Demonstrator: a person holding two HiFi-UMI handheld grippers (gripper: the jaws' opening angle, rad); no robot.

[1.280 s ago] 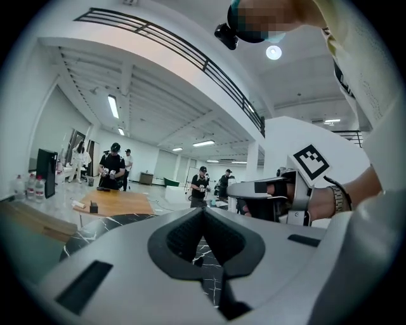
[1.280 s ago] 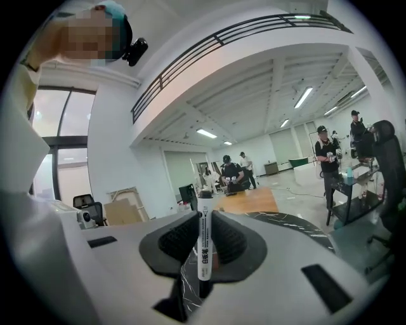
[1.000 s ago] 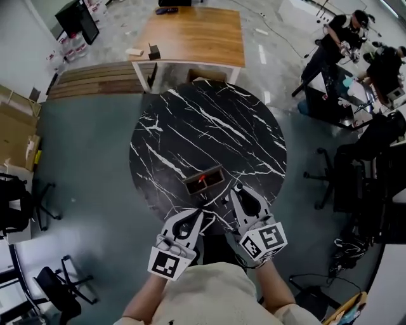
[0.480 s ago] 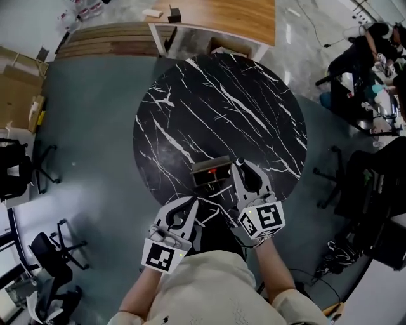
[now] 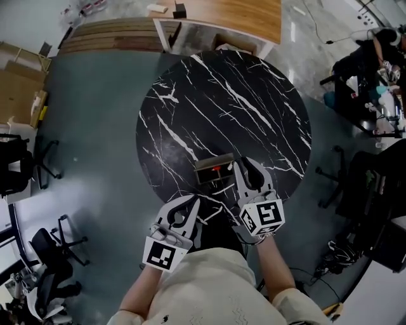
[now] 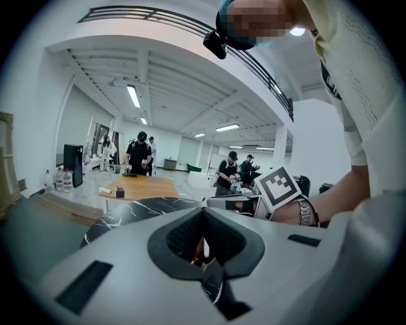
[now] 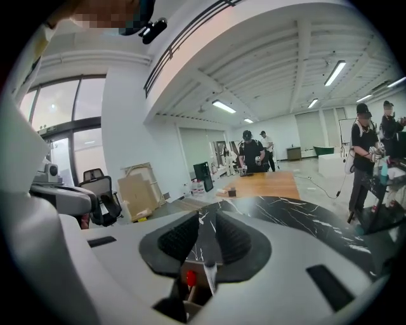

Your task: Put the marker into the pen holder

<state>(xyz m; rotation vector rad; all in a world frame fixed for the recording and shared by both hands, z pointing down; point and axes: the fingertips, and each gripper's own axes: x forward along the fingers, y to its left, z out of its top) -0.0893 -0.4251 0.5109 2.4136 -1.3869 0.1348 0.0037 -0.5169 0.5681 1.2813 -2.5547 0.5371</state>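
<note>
A small dark pen holder (image 5: 212, 172) stands near the front edge of the round black marble table (image 5: 222, 101), with a red-capped marker (image 5: 217, 169) in it. My right gripper (image 5: 245, 164) is just right of the holder, open by a narrow gap with nothing between the pads. In the right gripper view the holder (image 7: 189, 309) lies below the right gripper (image 7: 209, 230), and a red-capped marker (image 7: 190, 277) and a pale marker (image 7: 209, 271) stand inside it. My left gripper (image 5: 193, 201) hangs at the table's near rim, shut and empty; the left gripper (image 6: 203, 214) points over the table.
A wooden desk (image 5: 222, 13) stands beyond the table. Office chairs (image 5: 19, 171) and cardboard boxes (image 5: 19, 95) are on the left. People work at desks on the right (image 5: 380, 57). Grey floor surrounds the table.
My right gripper has moved forward, from in front of the pen holder to beside its right end. The left gripper has stayed near the table's edge. The head view has shifted.
</note>
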